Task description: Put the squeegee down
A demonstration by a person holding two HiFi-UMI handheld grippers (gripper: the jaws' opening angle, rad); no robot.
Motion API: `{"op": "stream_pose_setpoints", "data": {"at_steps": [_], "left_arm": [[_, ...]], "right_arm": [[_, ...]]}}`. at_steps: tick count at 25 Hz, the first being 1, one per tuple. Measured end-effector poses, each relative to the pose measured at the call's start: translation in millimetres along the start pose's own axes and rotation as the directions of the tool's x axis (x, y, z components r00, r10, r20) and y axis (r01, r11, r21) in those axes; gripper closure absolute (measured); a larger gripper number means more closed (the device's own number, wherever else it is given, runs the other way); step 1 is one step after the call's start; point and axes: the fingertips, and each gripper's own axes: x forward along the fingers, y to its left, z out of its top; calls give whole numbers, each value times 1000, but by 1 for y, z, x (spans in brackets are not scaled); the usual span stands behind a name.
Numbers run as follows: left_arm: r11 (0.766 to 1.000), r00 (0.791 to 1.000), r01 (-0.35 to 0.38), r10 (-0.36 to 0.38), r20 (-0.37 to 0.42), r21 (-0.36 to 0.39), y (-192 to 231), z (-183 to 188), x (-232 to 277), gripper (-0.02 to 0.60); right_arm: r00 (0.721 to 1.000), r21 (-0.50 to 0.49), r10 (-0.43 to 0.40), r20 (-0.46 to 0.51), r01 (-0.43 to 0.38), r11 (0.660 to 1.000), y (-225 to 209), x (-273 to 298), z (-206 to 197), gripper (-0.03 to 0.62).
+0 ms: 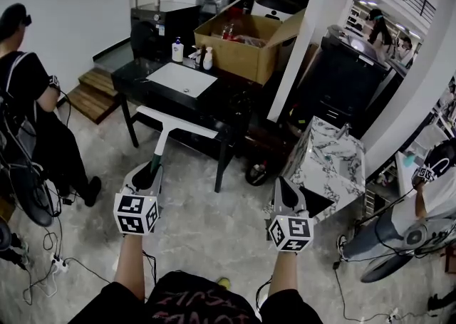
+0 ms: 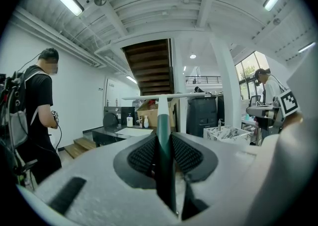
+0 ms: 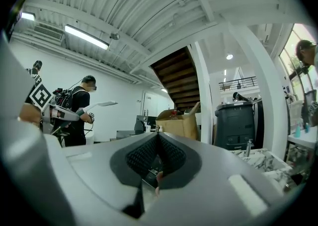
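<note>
The squeegee has a white blade (image 1: 178, 122) and a dark green handle (image 1: 158, 155). My left gripper (image 1: 146, 176) is shut on the handle and holds it in the air, short of the black table (image 1: 135, 80). In the left gripper view the handle (image 2: 163, 125) runs straight up between the pads, with the blade (image 2: 171, 95) lying crosswise at its far end. My right gripper (image 1: 285, 194) hovers over the floor to the right, and its jaws (image 3: 157, 155) are shut with nothing between them. The right gripper view also catches the squeegee blade (image 3: 102, 104) at its left.
A white basin (image 1: 182, 79) and bottles (image 1: 177, 50) sit on the black table, and an open cardboard box (image 1: 246, 45) stands behind. A marble sink unit (image 1: 324, 162) is at the right. A person (image 1: 28, 102) stands at the left; cables and fans lie on the floor.
</note>
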Motion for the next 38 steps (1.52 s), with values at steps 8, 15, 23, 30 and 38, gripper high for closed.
{"op": "stream_pose_setpoints", "data": {"at_steps": [8,15,23,30,38], "left_arm": [[1000,1000,15,-15,-13,1,12,-7,-3,480],[999,999,39,-39,-13,1,32,-11,-7,480],[997,997,74,-74,-12,-7,48,-18,-19,480],[996,996,90,-90,-9,-28,63,-23,-15,480],[994,994,110,-110,-13,-12,65,-22,6,480]], "right_arm": [[1000,14,-21,-15,21,1000,12,-1,-6,583],[999,12,-48,-23,48,999,32,2,-6,583],[997,6,-71,-31,71,997,60,-7,-9,583],[996,-15,-79,-41,78,997,73,-2,-7,583],[996,-18,-87,-36,86,996,69,15,-9,583]]}}
